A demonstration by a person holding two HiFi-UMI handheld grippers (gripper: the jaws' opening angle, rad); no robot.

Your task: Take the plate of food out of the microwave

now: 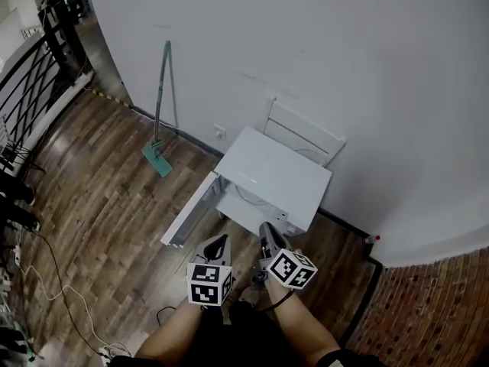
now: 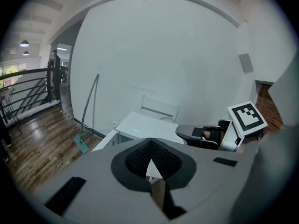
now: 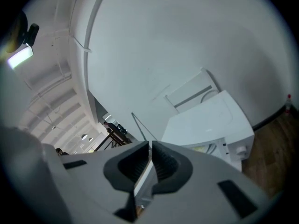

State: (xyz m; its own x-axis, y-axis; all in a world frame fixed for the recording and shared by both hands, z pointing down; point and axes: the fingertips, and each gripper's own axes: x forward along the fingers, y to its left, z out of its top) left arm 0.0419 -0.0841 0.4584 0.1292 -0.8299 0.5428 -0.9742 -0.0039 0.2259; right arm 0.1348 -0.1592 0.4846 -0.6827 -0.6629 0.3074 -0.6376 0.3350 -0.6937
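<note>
A white microwave [image 1: 269, 176] stands low against the white wall, with its door [image 1: 188, 211] swung open to the left. Its cavity faces me, and the plate is not clear in the head view. The right gripper view shows the microwave [image 3: 211, 119] with a pale yellowish shape [image 3: 204, 148] inside the opening. My left gripper [image 1: 221, 241] and right gripper [image 1: 265, 228] hover side by side just in front of the microwave, both shut and empty. The left gripper view looks over its shut jaws [image 2: 150, 165] at the microwave [image 2: 145, 125] and at the right gripper [image 2: 202, 135].
A green-headed mop [image 1: 158, 116] leans on the wall to the left. A white frame [image 1: 305, 133] stands behind the microwave. Cables [image 1: 67, 293] trail over the wooden floor, a railing [image 1: 27, 90] runs along the left, and a person [image 1: 58, 15] stands far off.
</note>
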